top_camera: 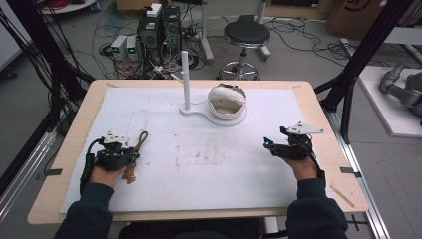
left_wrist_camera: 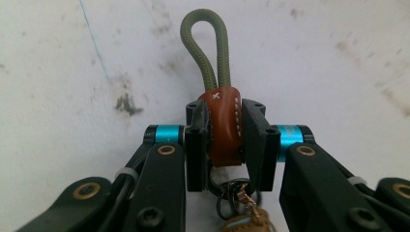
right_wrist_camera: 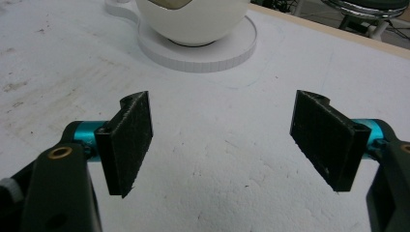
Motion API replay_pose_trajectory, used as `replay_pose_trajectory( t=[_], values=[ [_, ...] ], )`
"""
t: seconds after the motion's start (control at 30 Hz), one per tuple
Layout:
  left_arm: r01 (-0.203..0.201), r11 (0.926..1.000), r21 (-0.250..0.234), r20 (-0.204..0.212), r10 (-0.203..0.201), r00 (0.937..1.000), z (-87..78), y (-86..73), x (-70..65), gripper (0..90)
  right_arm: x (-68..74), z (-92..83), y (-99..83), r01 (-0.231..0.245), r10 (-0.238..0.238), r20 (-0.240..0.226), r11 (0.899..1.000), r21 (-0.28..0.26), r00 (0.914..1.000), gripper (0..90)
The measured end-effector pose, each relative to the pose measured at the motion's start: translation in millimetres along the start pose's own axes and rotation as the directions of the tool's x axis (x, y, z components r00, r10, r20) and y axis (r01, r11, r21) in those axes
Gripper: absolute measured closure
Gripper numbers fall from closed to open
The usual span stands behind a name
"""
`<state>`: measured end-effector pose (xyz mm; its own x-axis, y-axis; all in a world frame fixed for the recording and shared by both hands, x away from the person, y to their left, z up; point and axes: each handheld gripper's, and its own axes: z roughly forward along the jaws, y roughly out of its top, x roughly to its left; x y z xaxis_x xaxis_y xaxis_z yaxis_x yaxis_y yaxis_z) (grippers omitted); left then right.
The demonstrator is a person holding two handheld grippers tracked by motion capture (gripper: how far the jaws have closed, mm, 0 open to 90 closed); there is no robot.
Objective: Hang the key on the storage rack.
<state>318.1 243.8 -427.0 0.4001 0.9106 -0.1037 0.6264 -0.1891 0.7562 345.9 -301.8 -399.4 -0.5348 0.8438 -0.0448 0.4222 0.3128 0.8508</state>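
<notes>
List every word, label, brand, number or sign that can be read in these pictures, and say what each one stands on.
No legible text.
Cardboard box at the top right of the high view: a dark printed mark, cut off and too blurred to read.
Brown leather tab of the keychain, clamped in the left gripper: a stitched white cross, decorative, no letters.
Blue sleeve on that gripper: faint marks, too small to read.
Right gripper, open: no marking.

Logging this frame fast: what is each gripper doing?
Left gripper: closed on the brown leather key fob.
Right gripper: open, holding nothing.
</notes>
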Motion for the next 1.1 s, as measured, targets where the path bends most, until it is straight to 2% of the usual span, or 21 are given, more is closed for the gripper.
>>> replay_pose_trajectory(
  t=[0.1, 0.2, 0.33, 0.37, 0.47, 0.6, 0.77, 0.9, 0.97, 1.1],
  values=[
    [0.039, 0.9956, -0.085, 0.049, -0.035, 0.9982, -7.8, 3.4, 2.7, 72.6, -0.1, -0.7, -0.3, -0.004, 0.004, 0.001, 1.000, -0.004, 1.0000, 23.5],
    [0.048, 0.9876, -0.150, 0.076, -0.037, 0.9964, -14.3, 8.3, 1.6, 72.7, 0.2, -1.2, -0.4, -0.002, 0.002, 0.000, 1.000, -0.009, 1.0000, 23.5],
    [0.046, 0.9717, -0.232, 0.111, -0.020, 0.9937, -20.7, 17.3, -1.5, 72.8, 0.3, -2.0, 0.0, -0.007, 0.008, 0.003, 1.000, -0.016, 1.0000, 23.5],
    [0.043, 0.9657, -0.256, 0.119, -0.013, 0.9928, -21.7, 20.2, -2.5, 72.8, 0.0, -2.4, 0.0, -0.010, 0.010, 0.004, 1.000, -0.017, 0.9999, 23.5],
    [0.052, 0.9532, -0.298, 0.142, -0.010, 0.9898, -22.9, 28.1, -4.2, 73.0, -1.1, -3.2, 0.0, -0.015, 0.016, 0.008, 1.000, -0.024, 0.9998, 23.6],
    [0.063, 0.9368, -0.344, 0.170, -0.003, 0.9854, -22.4, 44.9, -6.8, 73.0, -2.1, -3.9, 0.1, -0.016, 0.017, 0.011, 0.999, -0.031, 0.9998, 23.6],
    [0.026, 0.9218, -0.387, 0.167, 0.043, 0.9850, -22.2, 71.1, -17.1, 73.0, -2.1, -4.1, 0.2, -0.019, 0.019, 0.009, 0.999, -0.035, 0.9998, 23.7],
    [0.009, 0.9086, -0.418, 0.178, 0.072, 0.9813, -20.5, 93.4, -26.6, 73.0, -2.0, -4.7, 0.4, -0.018, 0.019, 0.008, 0.999, -0.039, 0.9998, 23.7],
    [0.003, 0.9073, -0.420, 0.182, 0.081, 0.9800, -19.0, 102.0, -29.8, 73.0, -2.5, -4.9, 0.4, -0.018, 0.018, 0.007, 0.999, -0.043, 0.9998, 23.7],
    [-0.018, 0.8989, -0.438, 0.190, 0.112, 0.9754, -14.3, 121.3, -38.4, 73.0, -3.0, -5.1, 0.6, -0.020, 0.020, 0.009, 0.999, -0.050, 0.9997, 23.7]
  ],
)
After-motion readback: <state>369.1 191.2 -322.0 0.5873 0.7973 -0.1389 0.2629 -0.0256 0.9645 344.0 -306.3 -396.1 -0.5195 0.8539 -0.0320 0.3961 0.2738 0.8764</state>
